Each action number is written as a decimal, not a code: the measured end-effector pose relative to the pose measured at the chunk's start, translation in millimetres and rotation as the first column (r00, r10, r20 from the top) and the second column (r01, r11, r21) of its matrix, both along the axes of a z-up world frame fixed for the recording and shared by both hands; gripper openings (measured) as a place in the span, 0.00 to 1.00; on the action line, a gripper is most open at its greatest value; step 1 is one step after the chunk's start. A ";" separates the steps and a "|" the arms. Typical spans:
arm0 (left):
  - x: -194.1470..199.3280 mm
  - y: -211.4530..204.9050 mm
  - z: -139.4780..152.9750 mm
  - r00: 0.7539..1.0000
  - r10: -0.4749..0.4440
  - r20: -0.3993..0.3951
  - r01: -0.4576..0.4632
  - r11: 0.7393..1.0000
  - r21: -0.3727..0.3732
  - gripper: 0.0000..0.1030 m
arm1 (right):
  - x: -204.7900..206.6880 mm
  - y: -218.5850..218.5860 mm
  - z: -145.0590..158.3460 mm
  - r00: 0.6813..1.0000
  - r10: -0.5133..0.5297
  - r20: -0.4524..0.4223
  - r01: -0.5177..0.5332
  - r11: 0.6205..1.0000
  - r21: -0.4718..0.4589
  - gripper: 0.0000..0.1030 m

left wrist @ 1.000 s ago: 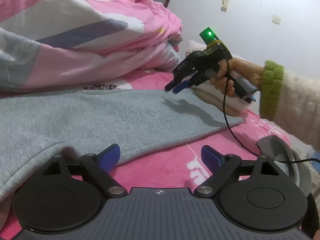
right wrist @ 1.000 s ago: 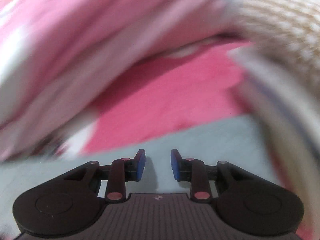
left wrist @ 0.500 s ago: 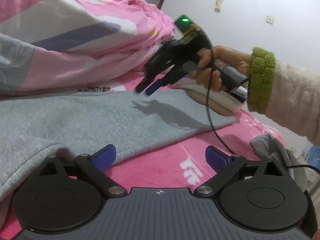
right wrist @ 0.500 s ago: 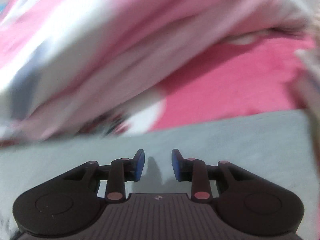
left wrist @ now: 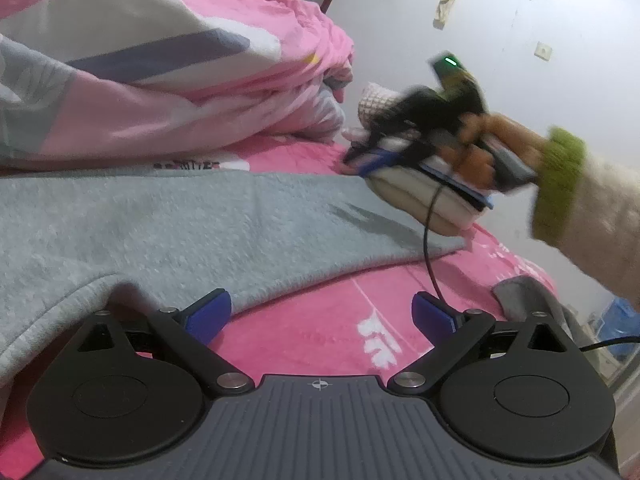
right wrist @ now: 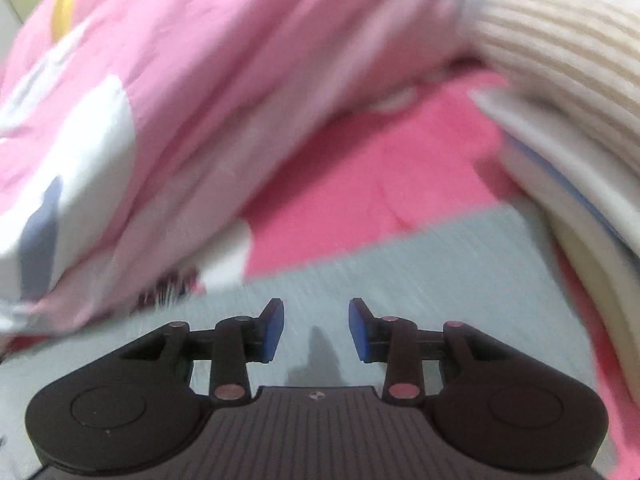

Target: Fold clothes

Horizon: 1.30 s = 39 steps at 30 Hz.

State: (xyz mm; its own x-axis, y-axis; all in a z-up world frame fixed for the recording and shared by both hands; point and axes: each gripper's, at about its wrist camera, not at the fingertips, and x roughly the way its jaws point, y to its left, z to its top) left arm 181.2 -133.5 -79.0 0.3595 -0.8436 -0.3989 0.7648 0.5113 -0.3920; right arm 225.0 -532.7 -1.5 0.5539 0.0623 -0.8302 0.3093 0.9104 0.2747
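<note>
Since a second earlier the right gripper (left wrist: 366, 160) has swung back toward the stack of folded cream clothes (left wrist: 424, 196) at the far end of the grey fleece garment (left wrist: 200, 224), its jaws having just been opening with nothing between them. The garment lies spread flat on the bright pink bed sheet (left wrist: 320, 320), below the heaped pink patterned quilt (left wrist: 160, 80). The left gripper (left wrist: 322, 314) hovers spread wide and empty at the garment's near edge, left pad beside the hem, right pad over bare sheet
</note>
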 end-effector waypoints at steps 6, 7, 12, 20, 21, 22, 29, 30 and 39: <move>1.2 3.5 -1.5 1.000 -0.004 -0.018 0.003 1.000 -0.022 0.95 | -41.8 -38.0 -60.8 0.999 -0.002 -0.043 -0.004 0.991 -0.133 0.25; 1.4 4.4 -1.4 1.000 -0.007 -0.019 0.007 1.000 -0.029 0.95 | -47.8 -50.0 -69.4 0.999 -0.031 -0.020 0.026 0.979 -0.204 0.23; 5.3 7.2 -2.7 0.999 -0.027 -0.043 0.024 0.997 -0.067 0.96 | -81.2 -73.5 -56.6 0.982 -0.187 -0.011 0.174 0.932 -0.317 0.26; -1.7 15.5 16.8 0.994 0.092 -0.054 -0.096 0.993 -0.067 0.96 | -230.5 -32.4 61.1 0.933 -0.142 0.332 0.210 0.961 -0.178 0.40; -6.9 16.6 24.3 0.994 0.095 -0.052 -0.098 0.993 -0.060 0.96 | -251.5 -40.3 73.5 0.915 -0.166 0.366 0.219 0.970 -0.107 0.43; -12.1 17.6 31.8 0.994 0.098 -0.050 -0.101 0.994 -0.052 0.96 | -272.4 -48.1 86.0 0.897 -0.192 0.399 0.225 0.974 -0.036 0.44; -79.1 11.8 68.2 0.982 0.130 0.135 -0.160 0.955 0.250 0.95 | -283.0 -94.6 26.1 0.889 -0.374 0.262 0.252 0.880 0.401 0.64; -89.2 11.9 69.6 0.979 0.130 0.155 -0.170 0.945 0.281 0.95 | -270.9 -99.0 1.1 0.897 -0.394 0.199 0.269 0.845 0.462 0.64; -124.5 13.7 53.8 0.965 0.187 0.184 -0.242 0.904 0.353 0.71 | -195.6 -103.0 -96.2 0.845 -0.530 0.069 0.406 0.720 0.564 0.29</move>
